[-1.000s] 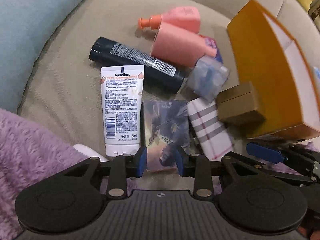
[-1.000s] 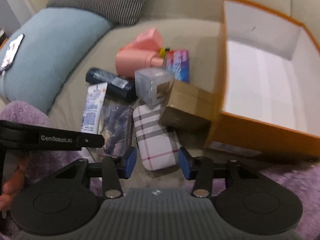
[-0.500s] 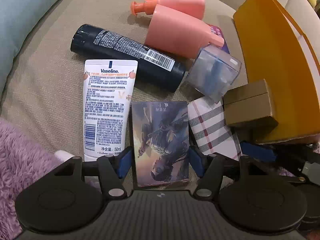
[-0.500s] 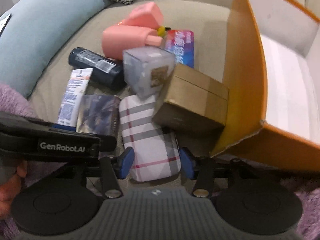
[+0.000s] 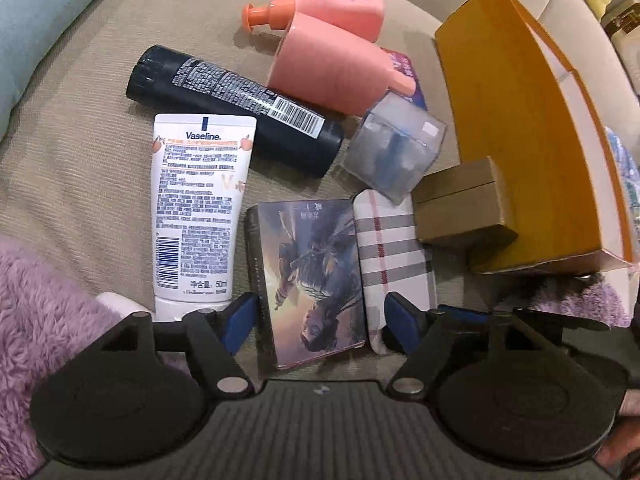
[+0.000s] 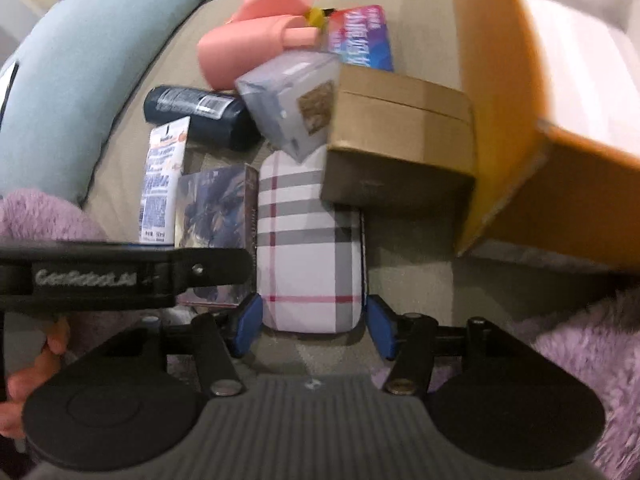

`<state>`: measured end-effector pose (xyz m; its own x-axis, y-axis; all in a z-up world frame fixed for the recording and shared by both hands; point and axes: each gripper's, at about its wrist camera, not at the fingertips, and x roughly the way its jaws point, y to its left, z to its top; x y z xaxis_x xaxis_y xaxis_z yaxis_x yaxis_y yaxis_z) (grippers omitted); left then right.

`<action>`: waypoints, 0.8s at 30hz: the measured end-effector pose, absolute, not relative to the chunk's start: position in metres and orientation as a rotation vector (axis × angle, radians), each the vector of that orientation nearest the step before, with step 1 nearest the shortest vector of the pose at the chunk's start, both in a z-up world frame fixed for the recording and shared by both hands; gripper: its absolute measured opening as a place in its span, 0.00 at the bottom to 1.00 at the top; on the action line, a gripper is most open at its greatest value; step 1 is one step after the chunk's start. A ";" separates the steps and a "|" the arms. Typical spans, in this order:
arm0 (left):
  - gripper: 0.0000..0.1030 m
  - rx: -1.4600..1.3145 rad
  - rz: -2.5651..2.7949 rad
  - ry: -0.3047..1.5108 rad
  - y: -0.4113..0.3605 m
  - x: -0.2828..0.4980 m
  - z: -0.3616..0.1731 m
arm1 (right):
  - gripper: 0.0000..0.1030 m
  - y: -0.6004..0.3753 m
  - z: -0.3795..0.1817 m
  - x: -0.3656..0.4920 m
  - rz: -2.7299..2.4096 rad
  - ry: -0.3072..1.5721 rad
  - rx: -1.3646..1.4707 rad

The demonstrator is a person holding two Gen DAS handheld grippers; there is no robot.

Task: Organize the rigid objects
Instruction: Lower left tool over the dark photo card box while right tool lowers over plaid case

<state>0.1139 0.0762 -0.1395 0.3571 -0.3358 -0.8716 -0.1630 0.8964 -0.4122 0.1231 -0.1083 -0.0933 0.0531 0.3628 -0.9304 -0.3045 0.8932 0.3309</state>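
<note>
on the couch seat: a beige cushion (image 5: 80, 152) carries a close cluster of toiletries and small boxes, with a fuzzy purple blanket (image 5: 36, 300) at the near edge
left gripper (image 5: 320, 320): jaws opening, spread to either side of the near end of an illustrated card box (image 5: 308, 276); the blue pads stand just off its long edges, not pressing
card box: lies flat, between the vaseline tube (image 5: 196, 208) on its left and the plaid case (image 5: 394, 248) on its right, touching or nearly touching both
right gripper (image 6: 312, 322): jaws opening, with the near end of the plaid case (image 6: 308, 248) between them; a narrow gap shows at each pad, so nothing is clamped
plaid case: flat on the cushion, its far end tucked under a clear plastic cube (image 6: 292, 108) and the corner of a brown cardboard box (image 6: 400, 140)
dark tube (image 5: 236, 108): lies slantwise beyond the vaseline tube, its capped end near the clear cube
pink pump bottles (image 5: 332, 68): two, on their sides at the far end of the cluster, one overlapping the other
purple packet (image 6: 360, 38): flat behind the pink bottles, partly covered
orange box (image 5: 520, 152): open, white inside, standing right of the cluster with the brown cardboard box against its outer wall
light blue pillow (image 6: 68, 92): at the left edge of the seat
person's hand (image 6: 28, 380): seen in the right wrist view, low left, under the black body of the left gripper
</note>
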 end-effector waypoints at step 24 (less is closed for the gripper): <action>0.95 -0.530 -0.094 1.211 0.078 0.111 -0.132 | 0.28 -0.131 -0.088 0.130 0.449 1.419 0.156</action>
